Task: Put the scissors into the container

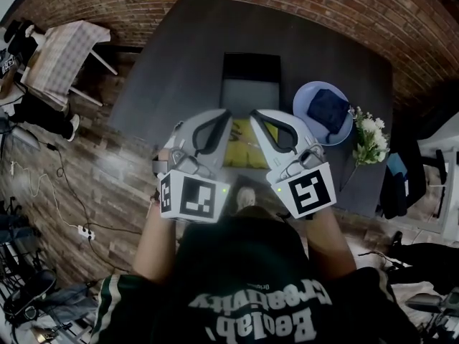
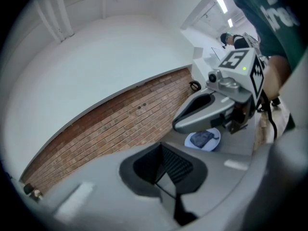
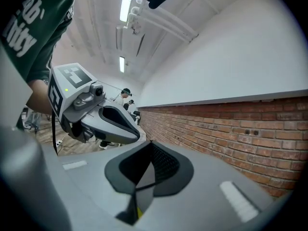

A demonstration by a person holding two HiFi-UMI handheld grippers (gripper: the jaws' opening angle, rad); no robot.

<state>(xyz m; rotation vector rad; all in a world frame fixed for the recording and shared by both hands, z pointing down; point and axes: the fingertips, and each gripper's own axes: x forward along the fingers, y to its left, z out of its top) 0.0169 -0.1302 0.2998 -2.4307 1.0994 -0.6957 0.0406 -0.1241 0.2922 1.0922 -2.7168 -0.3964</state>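
Both tools are closed and empty. Left tool [image 1: 224,115] and right tool [image 1: 257,113] hover side by side above the near edge of the surface [image 1: 165,84], and each tool's own view shows its pads together.

The surface is dark grey. The container [image 1: 249,67], dark and box-like, sits mid-surface toward the far edge, straight ahead of my tools. A blue plate [image 1: 301,100] with a dark cloth in it is just right of the container. Flowers [image 1: 369,136] lie near the right edge. Smallest item: a yellow thing [image 1: 240,149] lying flat by the near edge, below the gap between the tools. My read is that's the scissors, but no blades or loops resolve, so I'm not certain.

Handling guess:
- Stiff, light and thin, lying flat, so it's hard to get a pad under.
- Metal blades would be slick; plastic handles should grip better.
- I'd pinch across the handles or the pivot with the blades shut, one tool only.
- Not fragile, so the drop into the container can be loose.

View differences:
- Head view is the only one showing the container, the flowers and the whole yellow thing.
- Left gripper view looks out at the brick wall [image 2: 120,124] and catches the plate and the right tool.
- Right gripper view shows the left tool, the wall and the ceiling lights [image 3: 126,6]. It also shows a yellow sliver below its pads, probably that same yellow thing.
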